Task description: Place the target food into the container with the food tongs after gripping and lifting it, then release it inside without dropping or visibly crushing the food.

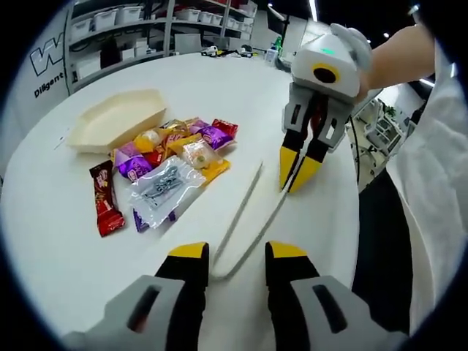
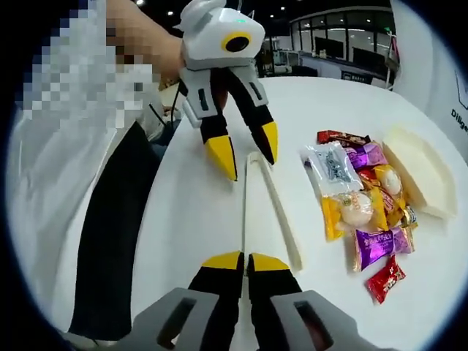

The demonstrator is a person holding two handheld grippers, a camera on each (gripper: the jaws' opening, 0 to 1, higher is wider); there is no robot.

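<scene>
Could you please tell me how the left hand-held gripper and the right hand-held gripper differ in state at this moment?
The left hand-held gripper has its jaws spread wide, straddling the joined end of the food tongs, while the right hand-held gripper has its jaws nearly closed. The left one grips nothing; the right one's tips appear pinched on one arm of the tongs near its free end. Both have yellow-tipped black jaws and hover low over the white table.

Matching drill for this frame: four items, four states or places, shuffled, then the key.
1. tongs
2. tray
3. left gripper
4. right gripper

A. shut on one tong arm
B. empty, beyond the snacks
C. open, straddling the hinge end
D. flat on the table, arms spread

Pairs: 1-D, 2-B, 3-C, 4-A
</scene>
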